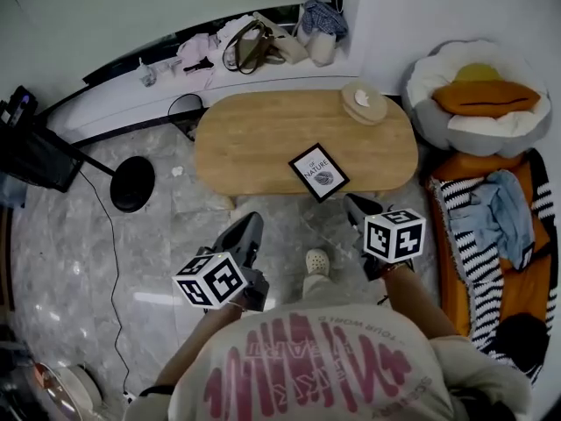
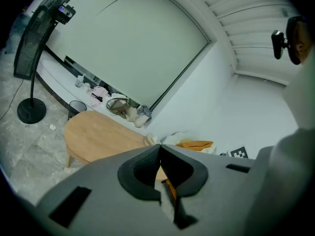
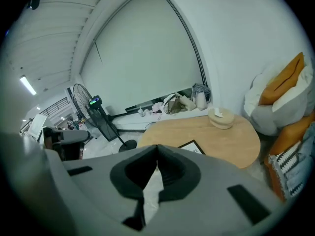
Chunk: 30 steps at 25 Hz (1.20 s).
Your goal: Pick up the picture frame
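Head view: the picture frame (image 1: 318, 172) lies flat near the front edge of the table (image 1: 254, 139), apart from both grippers. It looks light, stiff and probably glass-fronted, so the dark border at an edge is the place to pinch it. Left gripper view: the left gripper (image 2: 159, 149) has its jaws closed on nothing, and no frame shows. Right gripper view: the right gripper (image 3: 156, 149) is likewise closed and empty, with the frame on the table beyond its tips, untouched.

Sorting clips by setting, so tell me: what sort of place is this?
Probably a living room or lounge: a low oval wooden table carrying a picture frame, a plump floor cushion seat beside it, and a standing fan.
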{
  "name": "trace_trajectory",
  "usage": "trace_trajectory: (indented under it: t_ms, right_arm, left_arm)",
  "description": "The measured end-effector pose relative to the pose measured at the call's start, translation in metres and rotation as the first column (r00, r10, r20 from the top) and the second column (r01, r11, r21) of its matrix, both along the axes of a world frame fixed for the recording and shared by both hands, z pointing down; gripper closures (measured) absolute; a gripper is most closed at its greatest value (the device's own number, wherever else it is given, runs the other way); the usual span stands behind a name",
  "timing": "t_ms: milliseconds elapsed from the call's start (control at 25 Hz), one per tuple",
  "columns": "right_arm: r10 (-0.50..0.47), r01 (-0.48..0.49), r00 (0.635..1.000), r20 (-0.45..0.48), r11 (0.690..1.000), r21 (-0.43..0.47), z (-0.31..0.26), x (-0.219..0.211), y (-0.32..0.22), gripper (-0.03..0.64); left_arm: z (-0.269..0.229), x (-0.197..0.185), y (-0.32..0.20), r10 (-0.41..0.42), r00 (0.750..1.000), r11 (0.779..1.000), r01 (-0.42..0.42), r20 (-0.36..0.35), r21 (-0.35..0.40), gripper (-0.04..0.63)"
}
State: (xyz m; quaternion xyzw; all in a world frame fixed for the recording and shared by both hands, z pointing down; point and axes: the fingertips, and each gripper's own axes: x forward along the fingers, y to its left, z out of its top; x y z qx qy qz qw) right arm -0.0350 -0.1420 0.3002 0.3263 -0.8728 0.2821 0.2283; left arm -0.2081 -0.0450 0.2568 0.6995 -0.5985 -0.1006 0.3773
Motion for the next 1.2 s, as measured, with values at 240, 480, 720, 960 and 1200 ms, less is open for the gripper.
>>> trace_trajectory:
  t_ms: [240, 480, 720, 960, 1200]
  right_arm:
    - [-0.003, 0.004, 1.0, 0.03, 0.998, -0.061, 0.009, -0.001, -0.088, 0.612]
    - [-0.013, 0.02, 0.998, 0.063, 0.995, -0.101, 0.018, -0.005, -0.146, 0.612]
    - [-0.016, 0.027, 0.996, 0.091, 0.992, -0.121, 0.042, -0.013, -0.172, 0.611]
    - [0.022, -0.003, 0.996, 0.083, 0.976, -0.217, 0.104, -0.014, -0.172, 0.611]
    - [0.043, -0.041, 0.999, -0.001, 0.928, -0.371, 0.18, -0.008, -0.133, 0.612]
  left_arm:
    - [0.013, -0.001, -0.075, -0.05, 0.999, 0.998, 0.05, -0.01, -0.032, 0.592]
    - [0.025, 0.0, -0.127, -0.1, 0.995, 0.993, 0.099, 0.001, -0.056, 0.592]
    - [0.047, -0.002, -0.15, -0.126, 0.992, 0.988, 0.128, 0.031, -0.08, 0.592]
    - [0.102, 0.003, -0.154, -0.078, 0.997, 0.983, 0.08, 0.019, -0.165, 0.592]
    - [0.165, 0.009, -0.134, -0.073, 0.996, 0.959, 0.058, -0.043, -0.279, 0.592]
